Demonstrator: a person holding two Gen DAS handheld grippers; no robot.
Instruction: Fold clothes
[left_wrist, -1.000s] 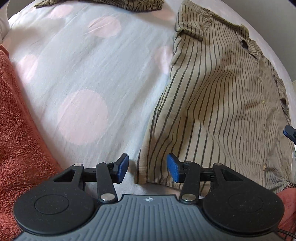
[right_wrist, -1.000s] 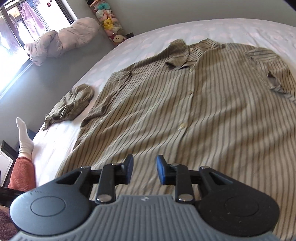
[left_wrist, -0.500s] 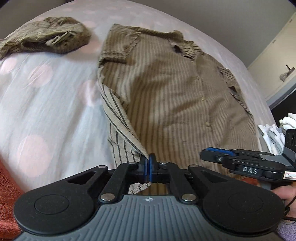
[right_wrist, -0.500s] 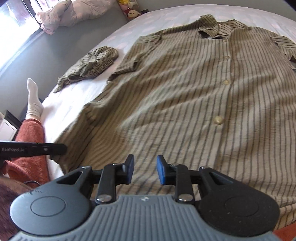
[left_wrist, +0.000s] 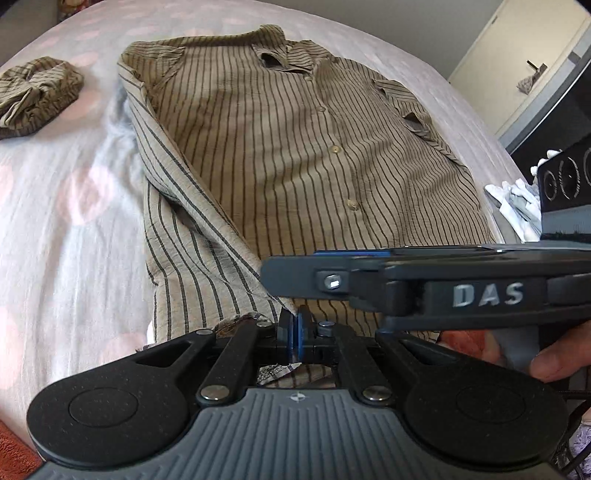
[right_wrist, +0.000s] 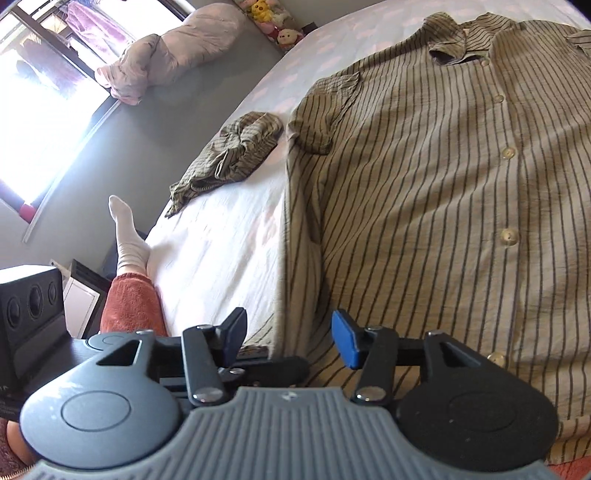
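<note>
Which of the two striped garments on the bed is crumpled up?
The small striped bundle beside the shirt's sleeve. The large buttoned shirt lies spread flat, collar at the far end.

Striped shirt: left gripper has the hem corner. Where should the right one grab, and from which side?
On the striped shirt, take the bottom hem edge just ahead of the right gripper, whose jaws have just been opening with nothing between them. Come in low from the near side of the bed: the hem is a free, thin edge there, and the left gripper is shut on the lifted corner.
</note>
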